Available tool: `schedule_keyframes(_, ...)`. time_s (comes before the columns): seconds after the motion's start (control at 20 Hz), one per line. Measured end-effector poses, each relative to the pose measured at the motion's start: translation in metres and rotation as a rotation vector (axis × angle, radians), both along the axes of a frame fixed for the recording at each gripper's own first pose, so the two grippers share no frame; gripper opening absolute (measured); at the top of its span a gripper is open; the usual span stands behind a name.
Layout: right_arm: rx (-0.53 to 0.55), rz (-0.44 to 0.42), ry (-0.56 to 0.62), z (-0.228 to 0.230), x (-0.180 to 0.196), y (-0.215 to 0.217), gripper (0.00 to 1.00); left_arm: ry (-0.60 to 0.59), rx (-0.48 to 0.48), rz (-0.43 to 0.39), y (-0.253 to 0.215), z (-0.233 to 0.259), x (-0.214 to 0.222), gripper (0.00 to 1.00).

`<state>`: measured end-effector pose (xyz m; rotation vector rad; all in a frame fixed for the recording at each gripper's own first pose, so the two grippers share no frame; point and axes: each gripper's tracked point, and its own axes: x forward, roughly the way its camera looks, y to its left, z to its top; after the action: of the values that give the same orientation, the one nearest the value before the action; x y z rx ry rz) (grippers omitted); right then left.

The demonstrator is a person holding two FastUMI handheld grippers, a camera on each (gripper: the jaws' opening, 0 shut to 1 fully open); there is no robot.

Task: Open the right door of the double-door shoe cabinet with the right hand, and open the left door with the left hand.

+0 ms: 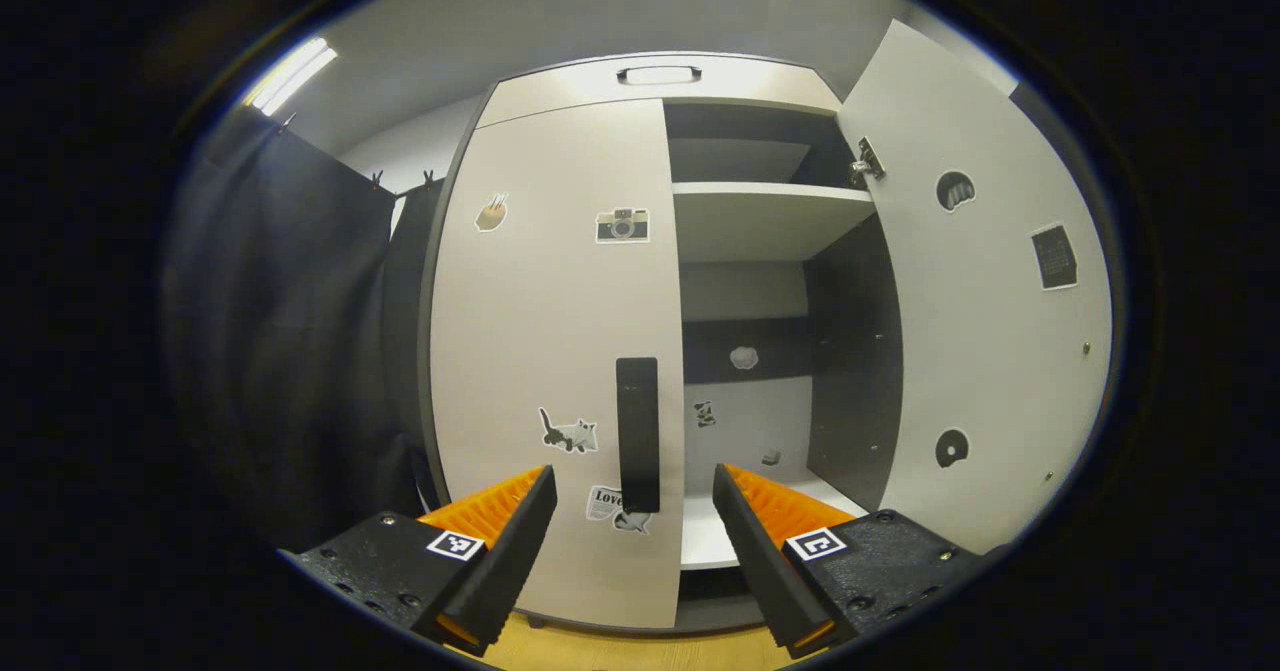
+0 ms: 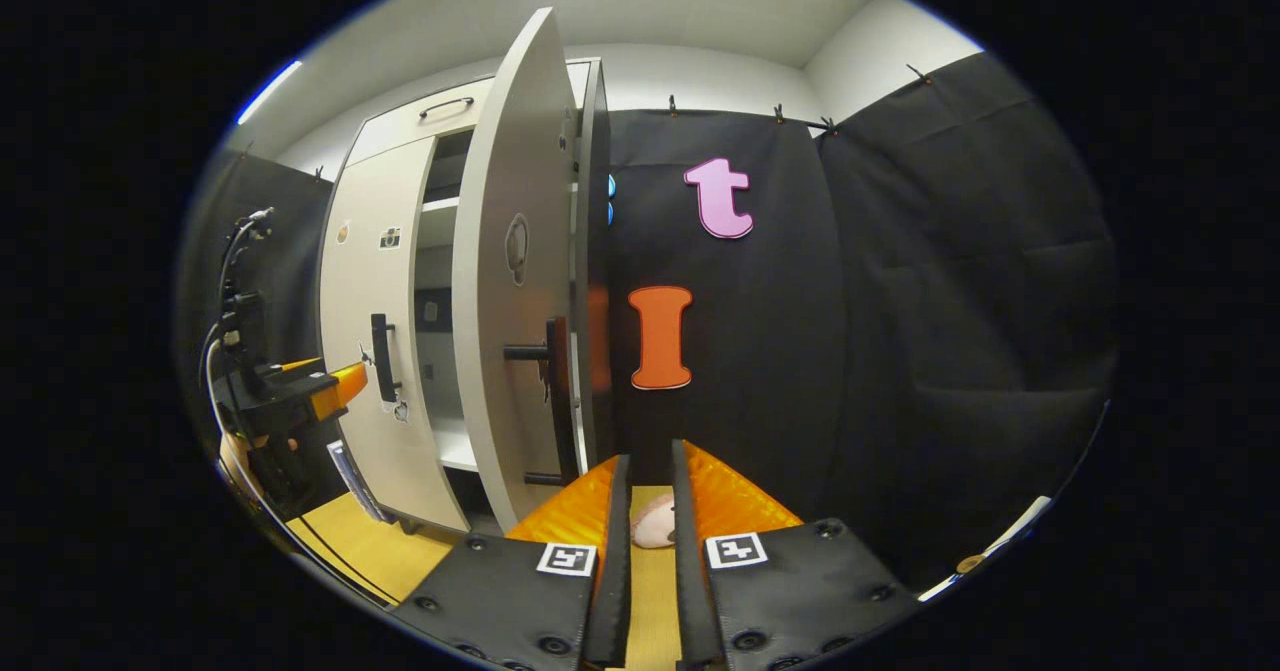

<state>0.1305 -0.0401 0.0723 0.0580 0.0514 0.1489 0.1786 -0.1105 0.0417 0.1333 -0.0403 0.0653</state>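
Note:
The shoe cabinet (image 1: 655,81) stands right ahead in the left gripper view. Its left door (image 1: 550,301) is closed, with a black vertical handle (image 1: 637,434). My left gripper (image 1: 632,486) is open, and the handle shows in the gap between its orange fingers (image 1: 500,506); touching or apart, I cannot tell. The right door (image 1: 990,301) is swung wide open, baring shelves (image 1: 770,219). In the right gripper view that door (image 2: 510,281) stands edge-on with its handle (image 2: 555,391). My right gripper (image 2: 648,471) sits right of it, shut to a thin slit, holding nothing. The left gripper (image 2: 300,391) hovers by the left door's handle (image 2: 382,356).
Black cloth (image 2: 900,301) hangs to the right of the cabinet and cloth (image 1: 290,331) to its left. The floor (image 2: 370,541) is yellow wood. A small pale pink thing (image 2: 655,526) lies on it beyond the right fingers. A cable (image 2: 235,251) rises from the left gripper.

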Motion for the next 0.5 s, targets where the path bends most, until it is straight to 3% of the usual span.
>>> schedule_keyframes(0.05,0.006,-0.017,-0.007,0.001,-0.001,-0.008,0.27,0.01,-0.012,0.001,0.002,-0.005,0.01,0.95)
schedule_keyframes(0.25,0.014,-0.104,-0.045,0.008,-0.003,-0.043,0.91,0.035,-0.027,0.04,0.02,-0.019,0.045,0.92)
schedule_keyframes(0.3,0.011,-0.119,-0.046,0.007,-0.004,-0.05,0.99,0.038,-0.034,0.056,0.025,-0.021,0.053,0.92)
schedule_keyframes(0.5,-0.007,-0.155,-0.033,0.001,-0.002,-0.068,0.98,0.044,-0.076,0.047,0.026,-0.029,0.069,0.95)
